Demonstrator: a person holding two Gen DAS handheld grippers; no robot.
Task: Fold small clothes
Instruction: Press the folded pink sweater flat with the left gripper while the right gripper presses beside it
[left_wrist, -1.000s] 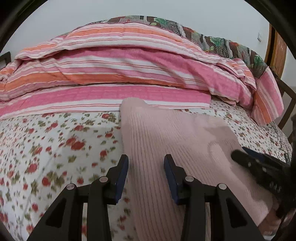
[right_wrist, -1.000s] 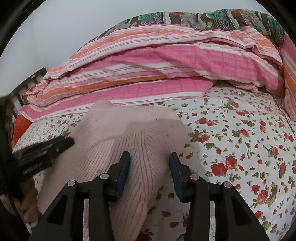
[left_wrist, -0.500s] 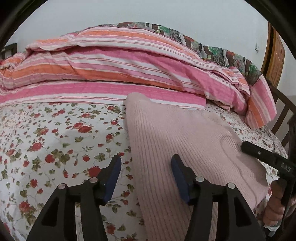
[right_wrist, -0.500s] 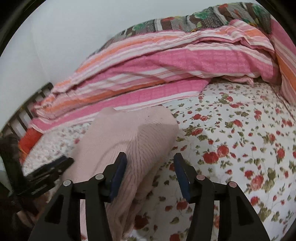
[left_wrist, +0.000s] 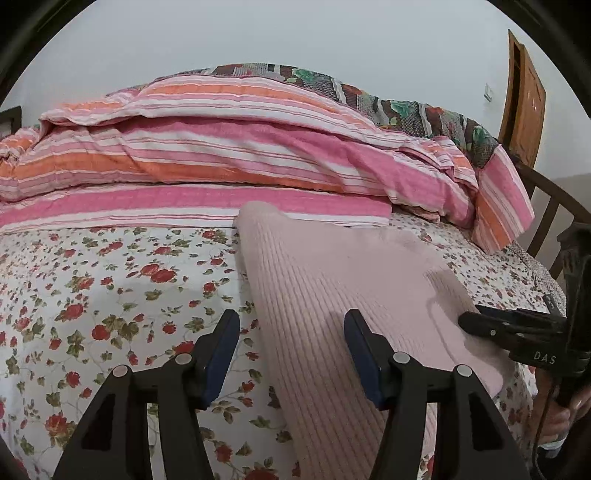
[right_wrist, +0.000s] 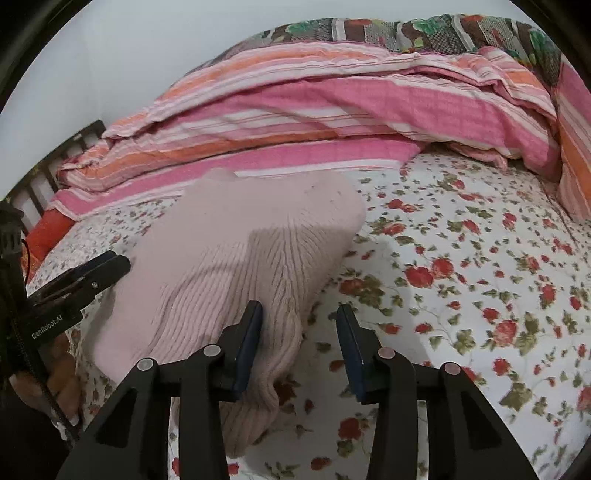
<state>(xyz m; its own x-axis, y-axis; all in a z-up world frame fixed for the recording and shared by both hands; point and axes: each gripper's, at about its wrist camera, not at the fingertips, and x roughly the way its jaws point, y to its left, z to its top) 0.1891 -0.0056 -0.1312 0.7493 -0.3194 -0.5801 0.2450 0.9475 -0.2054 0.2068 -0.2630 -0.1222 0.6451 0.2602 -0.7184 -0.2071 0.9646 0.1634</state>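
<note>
Pale pink ribbed knit sweater (left_wrist: 332, 295) is straddled along its edges — left gripper (left_wrist: 291, 354) parted, holding nothing; right gripper (right_wrist: 299, 339) closing, unpinched — positioned, presumably, for the next fold.

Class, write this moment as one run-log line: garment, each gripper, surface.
garment: pink knit lying folded | left gripper: open, over its edge | right gripper: closing, unclamped | surface: floral sheet
</note>
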